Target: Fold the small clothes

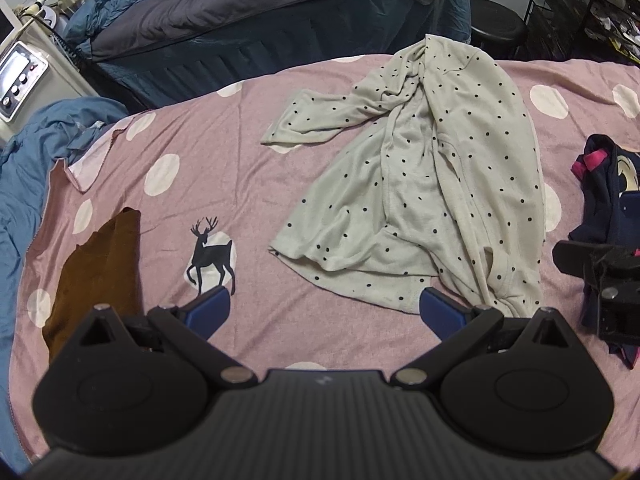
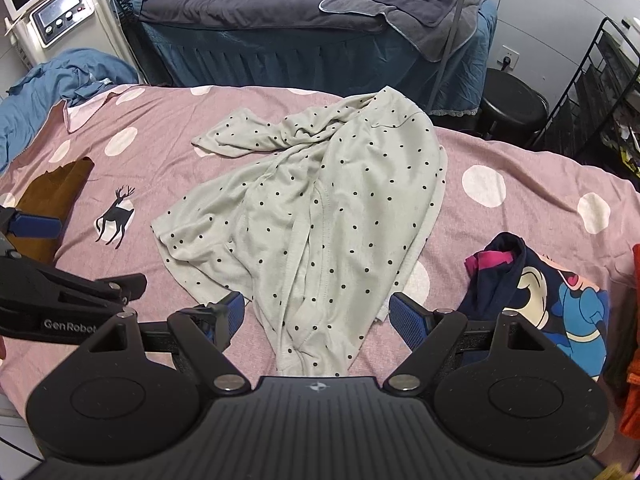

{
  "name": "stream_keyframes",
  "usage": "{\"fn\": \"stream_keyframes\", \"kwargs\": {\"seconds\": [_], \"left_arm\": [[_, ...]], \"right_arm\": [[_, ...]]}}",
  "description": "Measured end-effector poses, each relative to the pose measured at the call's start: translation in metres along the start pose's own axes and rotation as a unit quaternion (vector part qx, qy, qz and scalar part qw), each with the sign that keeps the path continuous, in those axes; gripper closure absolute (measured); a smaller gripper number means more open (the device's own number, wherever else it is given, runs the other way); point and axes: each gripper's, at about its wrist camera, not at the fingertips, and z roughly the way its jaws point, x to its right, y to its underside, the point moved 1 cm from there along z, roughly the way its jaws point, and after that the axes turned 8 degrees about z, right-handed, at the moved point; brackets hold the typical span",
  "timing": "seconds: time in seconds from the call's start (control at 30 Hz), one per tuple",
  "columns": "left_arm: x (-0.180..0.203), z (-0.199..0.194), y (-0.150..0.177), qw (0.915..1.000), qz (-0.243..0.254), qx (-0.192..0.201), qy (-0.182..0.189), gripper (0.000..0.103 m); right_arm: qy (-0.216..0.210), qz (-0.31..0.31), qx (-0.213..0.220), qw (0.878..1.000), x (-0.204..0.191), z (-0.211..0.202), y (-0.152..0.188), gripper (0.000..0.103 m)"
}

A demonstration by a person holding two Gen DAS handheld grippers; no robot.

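A crumpled pale green top with black dots [image 1: 436, 176] lies in the middle of the pink spotted bedsheet [image 1: 240, 160]; it also shows in the right wrist view [image 2: 320, 216]. My left gripper [image 1: 326, 310] is open and empty, just short of the top's near hem. My right gripper [image 2: 316, 316] is open, its blue fingers either side of the top's nearest corner, not closed on it. The right gripper also shows at the right edge of the left wrist view [image 1: 600, 276], and the left gripper at the left edge of the right wrist view [image 2: 40, 240].
A dark blue cartoon-print garment [image 2: 548, 292] lies right of the top. A brown garment [image 1: 100, 272] lies at the left. Blue bedding [image 1: 24, 184] is bunched at the sheet's left edge. A second bed [image 2: 304, 20], a machine [image 2: 60, 8], a black stool [image 2: 514, 106] and a rack [image 2: 600, 92] stand behind.
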Motion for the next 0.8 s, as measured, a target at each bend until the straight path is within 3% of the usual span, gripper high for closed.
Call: {"fn": "stream_keyframes", "kwargs": {"seconds": [0.8], "left_arm": [[-0.002, 0.012, 0.004, 0.9999, -0.003, -0.013, 0.006, 0.000]], "right_arm": [[-0.015, -0.006, -0.012, 1.000, -0.005, 0.008, 0.000, 0.000]]}}
